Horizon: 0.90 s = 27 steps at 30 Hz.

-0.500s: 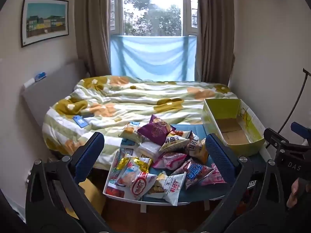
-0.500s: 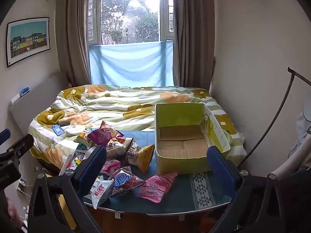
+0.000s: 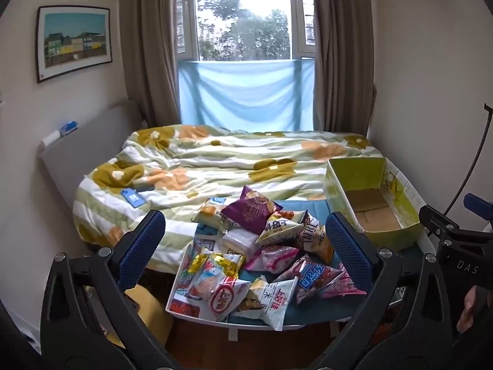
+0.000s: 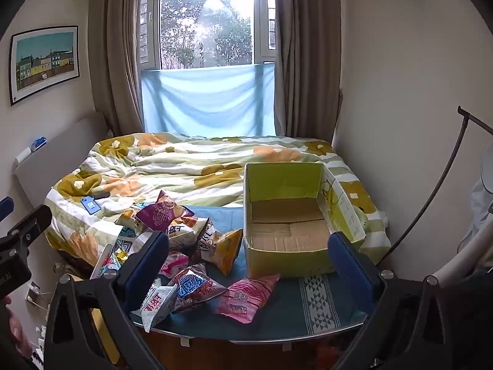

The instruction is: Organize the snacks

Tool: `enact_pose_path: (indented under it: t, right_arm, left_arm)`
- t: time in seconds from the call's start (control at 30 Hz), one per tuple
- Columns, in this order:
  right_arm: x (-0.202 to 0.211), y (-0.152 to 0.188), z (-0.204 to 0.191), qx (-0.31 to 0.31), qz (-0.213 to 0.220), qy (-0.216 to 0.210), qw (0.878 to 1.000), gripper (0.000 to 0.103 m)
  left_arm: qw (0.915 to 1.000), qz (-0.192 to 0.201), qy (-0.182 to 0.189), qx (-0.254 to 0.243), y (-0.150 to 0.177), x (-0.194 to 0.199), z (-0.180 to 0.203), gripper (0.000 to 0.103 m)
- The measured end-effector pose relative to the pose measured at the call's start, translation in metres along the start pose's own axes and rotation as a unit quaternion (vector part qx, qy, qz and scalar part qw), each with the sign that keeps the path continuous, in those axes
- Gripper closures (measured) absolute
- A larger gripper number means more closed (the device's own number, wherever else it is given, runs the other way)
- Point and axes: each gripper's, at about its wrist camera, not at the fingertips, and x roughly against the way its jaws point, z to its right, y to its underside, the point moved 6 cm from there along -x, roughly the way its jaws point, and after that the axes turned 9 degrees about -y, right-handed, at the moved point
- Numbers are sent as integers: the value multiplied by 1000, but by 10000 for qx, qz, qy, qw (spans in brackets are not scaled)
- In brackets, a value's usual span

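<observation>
Snack packets (image 3: pixel 262 259) lie heaped on the left half of the worktop (image 4: pixel 308 317), a loose pile of crinkled bags: a purple one (image 3: pixel 251 212) on top at the twelve o'clock side of the heap, a red-and-white one (image 3: pixel 223 300) at about seven o'clock, a blue-and-red one (image 4: pixel 197 286) and a pink striped one (image 4: pixel 246 296) strayed toward the middle. At three o'clock from the pile stands the cardboard box (image 4: pixel 286 257), open-topped, with nothing inside it that I can see, its near wall just behind the pink striped bag.

Compared with half a second back, nothing among the packets or the box has shifted; both views sit almost exactly as they did. So the sorting has not begun, and by my reckoning every bag is yet to go into the box.

Both tools hang short of the worktop, tipped downward. The left tool (image 3: pixel 245 246) has its blue fingers spread wide with the heap framed between them, touching nothing. The right tool (image 4: pixel 246 259) is likewise spread wide, holding nothing, framing the box's near left corner and the loose bags before it.

Beyond the worktop at twelve o'clock lies the bed (image 3: pixel 234 160) with its flowered quilt, a blue phone (image 3: pixel 133 198) resting on it at ten o'clock from the pile.

A likely first pick is the pink striped bag, lying free and nearest the box.
</observation>
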Motion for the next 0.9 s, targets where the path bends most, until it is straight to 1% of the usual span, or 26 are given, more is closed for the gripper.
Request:
enact_pose_path:
  t: [0.4,0.9]
  right_arm:
    - [-2,0,1,-39,-62,-31,10000,1]
    - [-5,1,3,-51,-82,-51,9999,1]
  left_arm:
    - [9999,-119,40,-49,3,-4,7,0]
    - [9999,-141,44,-36,1,-8,12,0]
